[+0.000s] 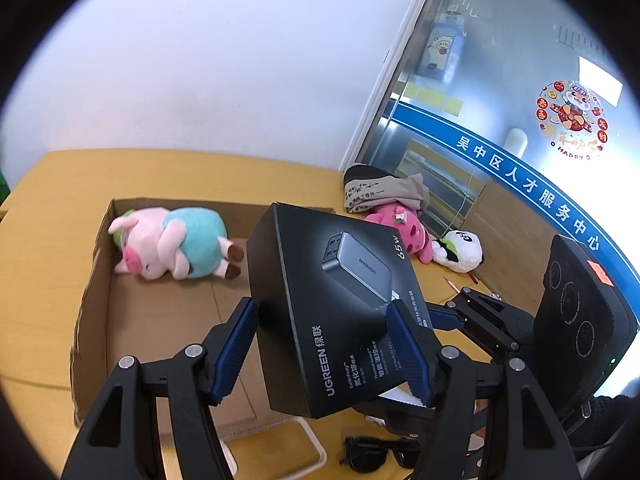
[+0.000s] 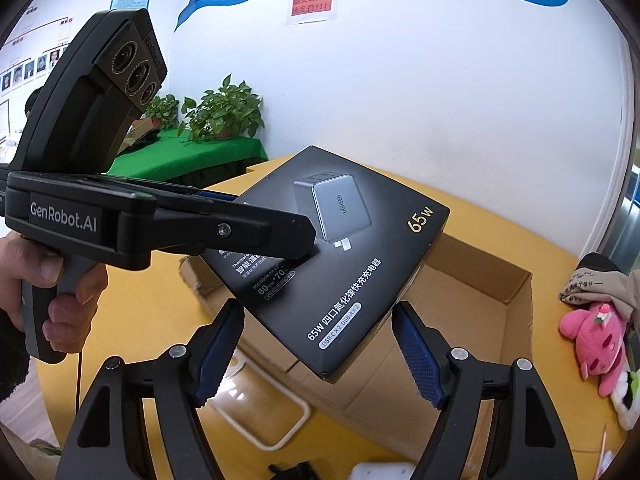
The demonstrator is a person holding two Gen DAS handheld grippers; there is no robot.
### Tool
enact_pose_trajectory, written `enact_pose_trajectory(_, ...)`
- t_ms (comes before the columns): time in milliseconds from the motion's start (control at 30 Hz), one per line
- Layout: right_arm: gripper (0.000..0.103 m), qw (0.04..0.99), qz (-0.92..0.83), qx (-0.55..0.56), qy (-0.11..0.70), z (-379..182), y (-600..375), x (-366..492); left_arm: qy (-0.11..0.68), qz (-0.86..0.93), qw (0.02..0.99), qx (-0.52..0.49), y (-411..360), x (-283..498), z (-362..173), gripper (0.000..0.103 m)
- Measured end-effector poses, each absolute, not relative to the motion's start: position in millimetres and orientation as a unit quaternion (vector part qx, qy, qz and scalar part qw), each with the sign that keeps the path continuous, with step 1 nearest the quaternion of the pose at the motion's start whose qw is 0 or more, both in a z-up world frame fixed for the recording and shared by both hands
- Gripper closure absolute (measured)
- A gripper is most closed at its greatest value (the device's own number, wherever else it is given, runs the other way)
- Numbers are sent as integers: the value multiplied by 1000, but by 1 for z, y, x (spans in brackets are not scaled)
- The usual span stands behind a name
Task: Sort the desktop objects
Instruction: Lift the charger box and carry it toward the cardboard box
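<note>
My left gripper [image 1: 324, 344] is shut on a black UGREEN charger box [image 1: 340, 300] and holds it tilted above the open cardboard box [image 1: 100, 280]. A pink pig plush in teal [image 1: 176, 244] lies inside the cardboard box at its far end. In the right wrist view the charger box [image 2: 344, 248] hangs over the cardboard box [image 2: 460, 300], gripped from the left by the left gripper [image 2: 248, 232]. My right gripper [image 2: 318, 344] is open, its fingers on either side of the box's near corner, apart from it.
A pink plush [image 1: 404, 228], a panda plush [image 1: 460, 250] and a folded cloth [image 1: 380, 188] lie at the table's back right. Black sunglasses [image 1: 376, 454] and a white tray [image 1: 280, 448] lie near the front. Glass door at right; potted plants [image 2: 224, 108] behind.
</note>
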State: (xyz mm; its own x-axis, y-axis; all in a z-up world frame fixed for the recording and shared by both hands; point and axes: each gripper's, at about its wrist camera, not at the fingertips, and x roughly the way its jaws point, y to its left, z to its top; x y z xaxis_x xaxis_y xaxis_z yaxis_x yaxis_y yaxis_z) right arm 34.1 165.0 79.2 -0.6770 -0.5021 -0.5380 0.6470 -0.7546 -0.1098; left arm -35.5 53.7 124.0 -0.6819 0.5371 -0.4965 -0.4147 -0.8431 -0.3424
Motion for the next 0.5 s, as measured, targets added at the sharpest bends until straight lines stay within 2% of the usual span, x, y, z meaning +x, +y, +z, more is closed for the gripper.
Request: enact_pose_trajectory(500, 22, 297, -912, 245, 139, 102, 188, -41, -90, 916, 265, -288, 72, -118, 144, 37)
